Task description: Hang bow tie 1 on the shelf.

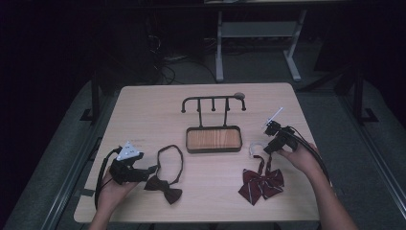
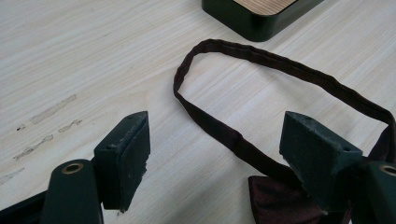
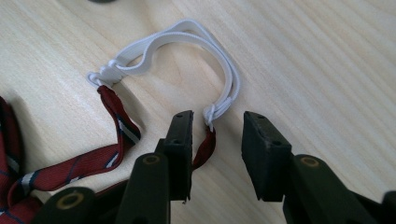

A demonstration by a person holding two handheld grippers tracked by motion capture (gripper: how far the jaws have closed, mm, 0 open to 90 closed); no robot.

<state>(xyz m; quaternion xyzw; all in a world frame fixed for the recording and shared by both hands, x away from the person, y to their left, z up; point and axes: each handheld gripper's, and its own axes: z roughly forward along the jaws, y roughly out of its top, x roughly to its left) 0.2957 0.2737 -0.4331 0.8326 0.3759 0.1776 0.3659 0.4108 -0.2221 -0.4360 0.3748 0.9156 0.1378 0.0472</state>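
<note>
Right gripper (image 3: 215, 154): I see jaws apart, red tie's (image 1: 262, 182) white strap (image 3: 187, 35) between them, ungripped. Left gripper (image 2: 217, 154): released, brown tie (image 1: 165, 188) beside.

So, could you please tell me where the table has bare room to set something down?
Free: the far left of the table, beside the hook stand, and the near middle between the brown bow tie and the red striped bow tie. The left and right near corners are crowded.
</note>
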